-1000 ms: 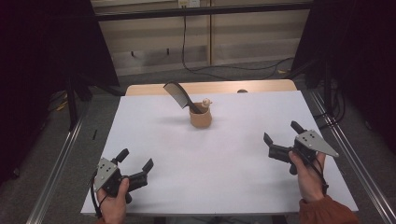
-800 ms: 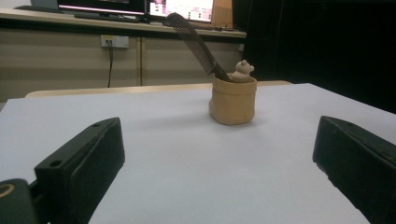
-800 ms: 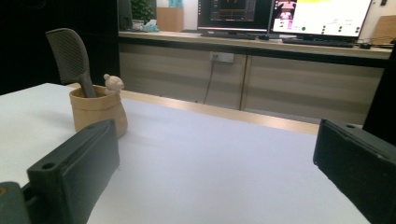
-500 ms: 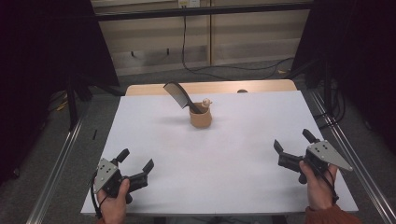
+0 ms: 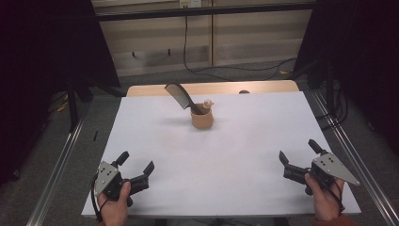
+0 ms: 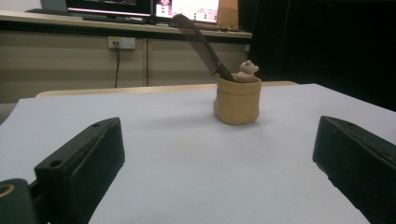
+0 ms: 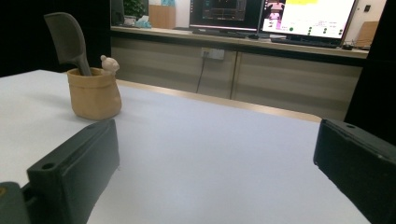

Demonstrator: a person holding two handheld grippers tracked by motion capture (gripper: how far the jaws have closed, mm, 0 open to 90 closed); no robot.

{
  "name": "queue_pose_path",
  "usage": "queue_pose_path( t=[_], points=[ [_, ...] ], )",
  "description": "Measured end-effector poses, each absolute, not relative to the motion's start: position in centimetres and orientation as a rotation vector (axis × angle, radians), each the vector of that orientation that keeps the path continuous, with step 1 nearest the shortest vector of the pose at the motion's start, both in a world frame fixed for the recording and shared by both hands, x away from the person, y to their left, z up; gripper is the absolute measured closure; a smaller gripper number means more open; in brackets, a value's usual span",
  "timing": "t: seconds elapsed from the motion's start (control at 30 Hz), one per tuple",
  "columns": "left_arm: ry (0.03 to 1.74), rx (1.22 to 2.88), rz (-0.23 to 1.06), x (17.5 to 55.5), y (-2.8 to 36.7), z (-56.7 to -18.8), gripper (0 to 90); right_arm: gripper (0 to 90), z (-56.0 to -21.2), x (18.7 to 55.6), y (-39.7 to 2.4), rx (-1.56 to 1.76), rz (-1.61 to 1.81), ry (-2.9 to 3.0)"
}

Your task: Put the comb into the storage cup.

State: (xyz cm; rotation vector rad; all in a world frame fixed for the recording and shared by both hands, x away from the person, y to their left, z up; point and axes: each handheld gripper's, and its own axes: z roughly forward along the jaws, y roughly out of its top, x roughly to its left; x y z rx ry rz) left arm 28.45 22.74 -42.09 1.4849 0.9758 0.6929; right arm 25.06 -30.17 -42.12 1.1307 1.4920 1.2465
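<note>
Since the earlier frame, right gripper has withdrawn toward the near counter edge. Both grippers' fingers are released, empty. Comb stands in tan pot, well apart from left gripper.

The high view looks down from above; both gripper views skim the table low, sharing the tan pot.
</note>
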Motion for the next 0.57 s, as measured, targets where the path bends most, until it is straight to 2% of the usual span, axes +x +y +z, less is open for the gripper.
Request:
queue_pose_path(
  t=[0.57],
  points=[
    [0.976,1.481,0.676,28.7,22.7,-42.1,2.3,0.0,-43.2,25.0,-29.8,1.118,1.268,1.521]
  ],
)
